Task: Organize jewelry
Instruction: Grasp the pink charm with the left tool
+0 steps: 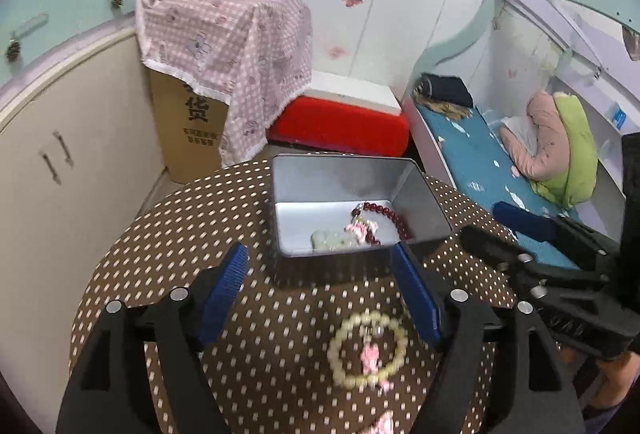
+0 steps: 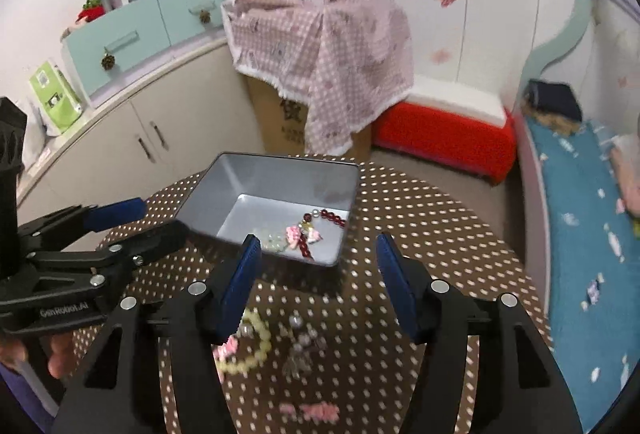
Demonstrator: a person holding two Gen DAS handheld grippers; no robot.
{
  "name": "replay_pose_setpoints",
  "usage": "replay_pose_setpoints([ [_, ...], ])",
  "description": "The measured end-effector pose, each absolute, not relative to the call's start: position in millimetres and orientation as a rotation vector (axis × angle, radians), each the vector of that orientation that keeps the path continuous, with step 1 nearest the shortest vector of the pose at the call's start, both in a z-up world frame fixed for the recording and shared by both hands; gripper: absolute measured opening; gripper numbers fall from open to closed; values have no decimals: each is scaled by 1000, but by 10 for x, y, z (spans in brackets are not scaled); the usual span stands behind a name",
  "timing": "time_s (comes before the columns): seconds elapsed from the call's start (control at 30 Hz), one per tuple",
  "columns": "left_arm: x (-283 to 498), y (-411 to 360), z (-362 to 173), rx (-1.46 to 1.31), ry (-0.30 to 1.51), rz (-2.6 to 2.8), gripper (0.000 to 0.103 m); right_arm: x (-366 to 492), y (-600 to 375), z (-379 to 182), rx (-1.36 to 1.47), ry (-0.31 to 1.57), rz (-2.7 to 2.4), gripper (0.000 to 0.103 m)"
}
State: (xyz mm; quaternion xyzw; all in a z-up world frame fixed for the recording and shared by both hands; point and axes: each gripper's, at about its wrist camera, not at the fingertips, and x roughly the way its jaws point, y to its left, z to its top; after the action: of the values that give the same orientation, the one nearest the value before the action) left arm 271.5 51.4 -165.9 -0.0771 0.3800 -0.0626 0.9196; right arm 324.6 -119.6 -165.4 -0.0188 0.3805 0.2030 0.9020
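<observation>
A grey metal tin (image 1: 340,174) (image 2: 256,190) stands on the round brown polka-dot table (image 1: 208,210) (image 2: 440,226). Inside lie a dark red bead bracelet (image 1: 384,214) (image 2: 336,217) and a pale green bracelet with pink charms (image 1: 332,239) (image 2: 272,238). A cream bead bracelet with a pink charm (image 1: 366,348) (image 2: 250,346) lies on the table in front of the tin. A blurred clear-bead piece (image 2: 302,348) and a pink piece (image 2: 310,411) lie near it. My left gripper (image 1: 320,270) is open and empty above the cream bracelet. My right gripper (image 2: 318,258) is open and empty over the clear-bead piece.
A cardboard box draped with pink checked cloth (image 1: 224,46) (image 2: 320,46) and a red cushion (image 1: 340,126) (image 2: 444,138) stand behind the table. Cream cabinets (image 1: 60,162) are to the left. A bed with a blue sheet (image 1: 480,162) (image 2: 588,214) is to the right.
</observation>
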Motion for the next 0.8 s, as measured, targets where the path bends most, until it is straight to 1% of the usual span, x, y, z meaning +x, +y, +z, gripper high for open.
replay_pose_setpoints([
  [0.13, 2357, 466, -1677, -147, 759, -122, 75, 2947, -1346, -1589, -45, 762, 399, 59],
  [0.17, 2267, 447, -1690, -140, 753, -120, 78, 2872, -1384, -1586, -49, 756, 391, 59],
  [0.37, 1919, 278, -1860, -127, 779, -127, 78, 2464, -1605, -1689, -38, 753, 340, 60],
  [0.43, 1842, 203, -1931, -110, 795, -130, 78, 2366, -1670, -1754, -30, 760, 323, 60],
  [0.47, 1819, 180, -1959, -105, 800, -130, 78, 2340, -1692, -1787, -24, 769, 318, 63],
  [0.53, 1765, 119, -2044, -94, 816, -134, 78, 2274, -1739, -1871, -11, 786, 319, 65],
  [0.8, 1686, -47, -2325, -25, 886, -127, 78, 2162, -1844, -2123, 18, 846, 319, 65],
])
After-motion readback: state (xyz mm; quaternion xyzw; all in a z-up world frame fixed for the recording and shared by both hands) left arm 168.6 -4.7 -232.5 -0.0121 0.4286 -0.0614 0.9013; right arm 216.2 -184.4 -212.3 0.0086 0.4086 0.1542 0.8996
